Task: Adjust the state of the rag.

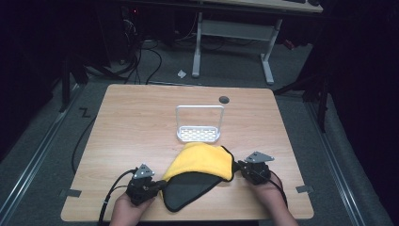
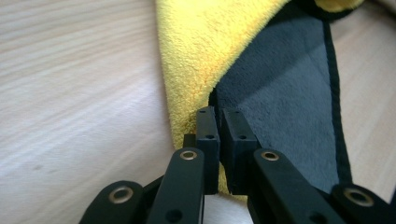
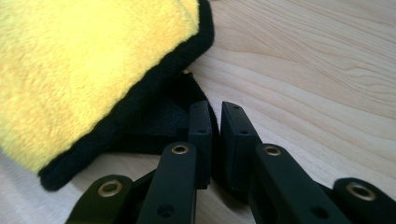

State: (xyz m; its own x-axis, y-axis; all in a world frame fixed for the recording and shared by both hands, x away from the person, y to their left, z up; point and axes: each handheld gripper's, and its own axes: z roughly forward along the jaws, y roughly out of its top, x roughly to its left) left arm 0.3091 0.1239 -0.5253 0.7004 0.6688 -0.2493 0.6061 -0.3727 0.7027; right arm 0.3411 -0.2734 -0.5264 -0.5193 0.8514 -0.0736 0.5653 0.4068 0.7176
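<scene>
Soft yellow-and-dark-grey microfibre cloth [image 1: 200,175], limp & light, lies on wooden tabletop [image 1: 141,122] btwn both grippers: left gripper [image 2: 219,123] jaws clenched on its edge, right gripper [image 3: 215,119] jaws pinching its black-trimmed corner, best hold at edges.

I see a table [image 1: 141,113] of pale wood-grain laminate, smooth with a soft sheen. The cloth [image 1: 202,165] at 6 o'clock is plush: fuzzy yellow pile on one face, matt dark grey short nap on the other, edged in black stitched binding. My left gripper [image 2: 219,135] and right gripper [image 3: 216,135] look like matt black plastic with brass-coloured rivets. The small rack [image 1: 199,123] at 12 o'clock of the cloth looks like white-coated metal, perforated base
</scene>
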